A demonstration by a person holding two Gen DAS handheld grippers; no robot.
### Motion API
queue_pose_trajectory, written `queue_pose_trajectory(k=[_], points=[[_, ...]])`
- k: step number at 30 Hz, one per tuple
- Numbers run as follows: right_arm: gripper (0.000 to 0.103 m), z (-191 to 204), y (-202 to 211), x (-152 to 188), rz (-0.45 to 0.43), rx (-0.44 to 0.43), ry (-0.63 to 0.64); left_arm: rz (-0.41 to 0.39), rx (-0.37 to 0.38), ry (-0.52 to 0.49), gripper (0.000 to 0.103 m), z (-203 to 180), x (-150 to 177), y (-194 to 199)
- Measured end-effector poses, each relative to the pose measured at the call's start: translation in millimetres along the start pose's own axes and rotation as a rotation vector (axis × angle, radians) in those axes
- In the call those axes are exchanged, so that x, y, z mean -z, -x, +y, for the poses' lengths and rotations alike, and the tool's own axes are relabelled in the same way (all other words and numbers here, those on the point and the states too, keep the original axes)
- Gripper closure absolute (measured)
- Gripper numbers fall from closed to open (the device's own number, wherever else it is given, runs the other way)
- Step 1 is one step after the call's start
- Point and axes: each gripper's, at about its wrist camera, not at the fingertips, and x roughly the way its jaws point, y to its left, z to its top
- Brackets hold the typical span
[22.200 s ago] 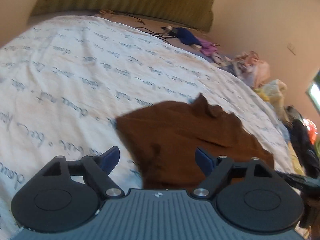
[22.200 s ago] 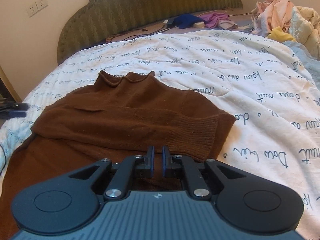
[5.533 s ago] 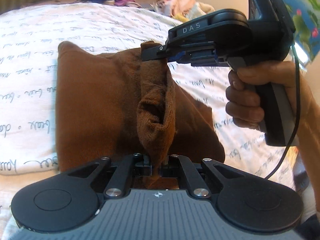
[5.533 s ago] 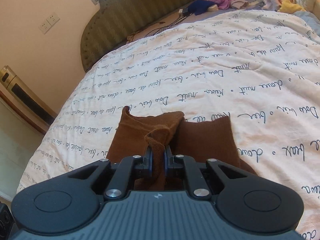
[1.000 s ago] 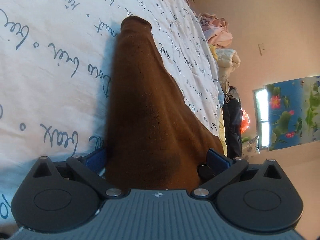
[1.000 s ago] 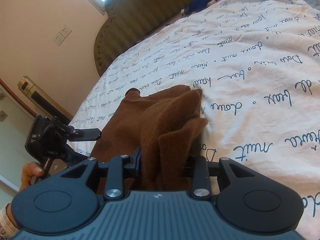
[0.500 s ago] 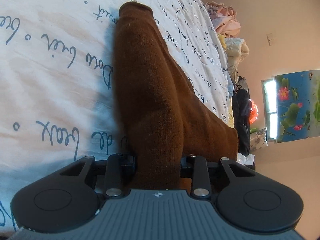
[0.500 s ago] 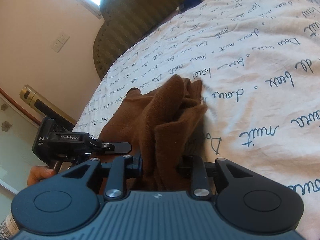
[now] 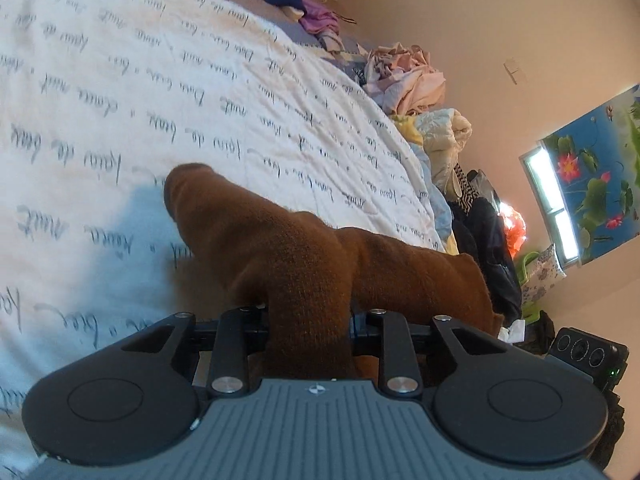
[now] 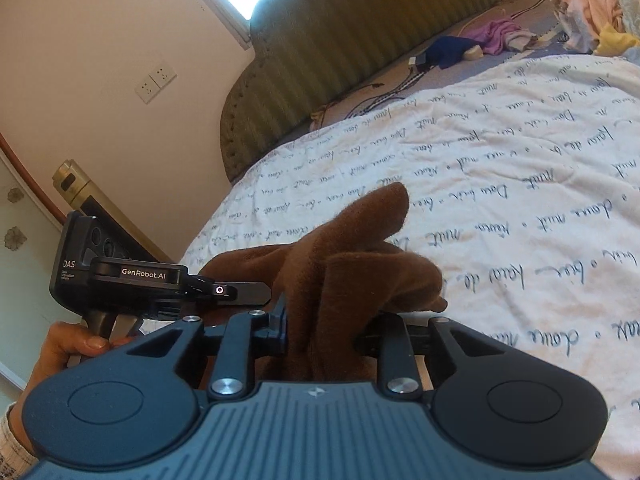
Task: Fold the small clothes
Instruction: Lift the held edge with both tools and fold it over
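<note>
I am looking at a bed (image 10: 520, 168) carrying everything here. A white quilt (image 9: 120, 92) printed with dark script is covering most of it, lying slightly rumpled. A brown sweater (image 9: 248, 232) is resting partly on the quilt, its far end touching the cloth. Near the green headboard (image 10: 340, 60), on the bare mattress strip, dark cables (image 10: 380, 96), a blue garment (image 10: 448, 50) and a purple garment (image 10: 500, 34) are lying. A heap of pale clothes (image 9: 412, 80) is sitting at the quilt's far edge.
</note>
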Motion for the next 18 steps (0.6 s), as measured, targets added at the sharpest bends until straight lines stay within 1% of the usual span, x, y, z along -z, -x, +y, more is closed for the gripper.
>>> queue_pose_trajectory(k=[2,5,7,8,9,11,14,15,16,18], points=[[0.08,8.6,-8.9,-18.8,-0.023,-0.008,0.009,-0.025,-0.024,-0.038,0.074,-10.9,-26.3,8.7],[0.08,12.8,-21.0,-44.0,-0.034,-0.016,-0.016,-0.037,-0.045,-0.044,0.074,-17.0,-53.8,11.9],[0.08,10.0,-29.9,-52.3,-0.028,-0.01,-0.03,-0.018,-0.067,-0.047,0.074,-14.7,-59.8,5.5],[0.08,4.0,-37.0,-52.9,-0.008,-0.007,-0.063,-0.006,-0.077,-0.035,0.074,-9.2,-58.9,1.5],[0.08,-2.8,-44.6,-50.0,0.015,-0.005,-0.092,0.013,-0.084,-0.019,0.074,0.4,-54.9,-5.6],[0.08,-12.9,-58.1,-36.0,0.05,0.013,-0.097,0.059,-0.094,0.025,0.074,24.6,-42.1,-20.7],[0.079,-30.3,-80.0,-1.7,0.132,0.043,-0.112,0.136,-0.118,0.066,0.074,59.3,-15.7,-45.1],[0.078,-34.0,-86.0,10.5,0.159,0.055,-0.095,0.168,-0.127,0.075,0.074,70.7,-4.7,-54.2],[0.075,-37.3,-91.3,22.1,0.182,0.064,-0.081,0.175,-0.13,0.079,0.07,78.6,4.5,-58.0],[0.072,-42.9,-93.3,42.3,0.197,0.088,-0.069,0.151,-0.083,0.113,0.061,93.3,17.4,-52.6]])
